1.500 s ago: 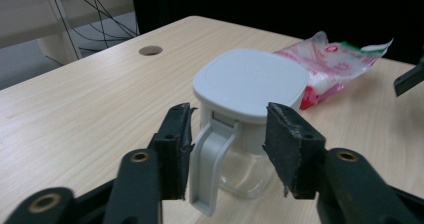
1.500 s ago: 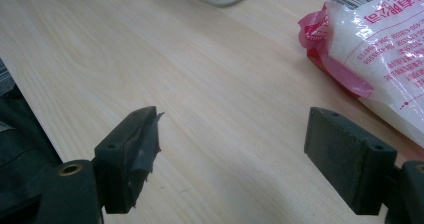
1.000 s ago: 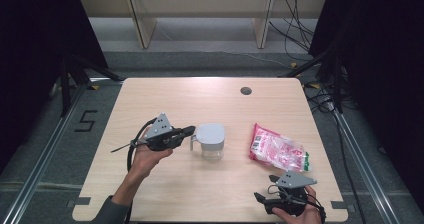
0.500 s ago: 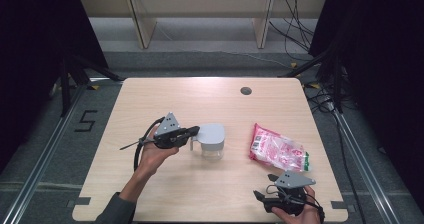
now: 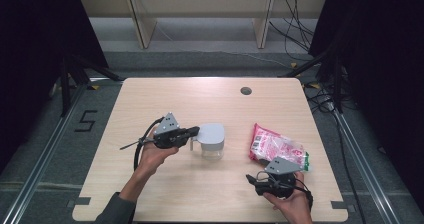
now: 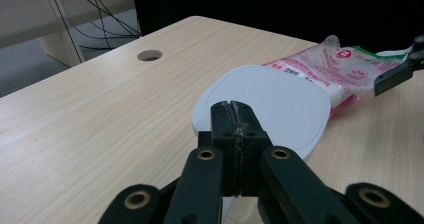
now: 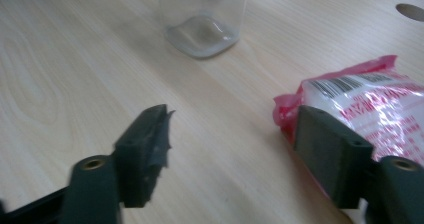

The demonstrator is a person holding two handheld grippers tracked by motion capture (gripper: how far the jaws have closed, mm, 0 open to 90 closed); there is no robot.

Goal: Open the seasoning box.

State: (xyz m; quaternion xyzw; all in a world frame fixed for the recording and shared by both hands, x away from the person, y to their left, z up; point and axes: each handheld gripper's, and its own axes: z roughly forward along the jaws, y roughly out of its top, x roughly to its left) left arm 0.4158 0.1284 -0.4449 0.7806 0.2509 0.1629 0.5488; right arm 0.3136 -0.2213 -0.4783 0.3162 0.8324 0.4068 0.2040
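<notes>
My left gripper (image 5: 192, 132) has its jaws pressed together, empty, tips at the near edge of the grey lid (image 6: 270, 104) on the clear container (image 5: 212, 143). My right gripper (image 7: 230, 149) hangs low over the bench (image 5: 165, 99), jaws wide apart, the pink snack bag (image 7: 365, 96) just beyond one jaw.

A pale wooden surface (image 5: 150, 109) is carrying two things: a clear container with a grey lid (image 5: 212, 140) is standing just ahead of the left claw (image 5: 194, 131), and a pink-and-white packet (image 5: 276, 148) is lying just beyond the right claw (image 5: 251, 179).
</notes>
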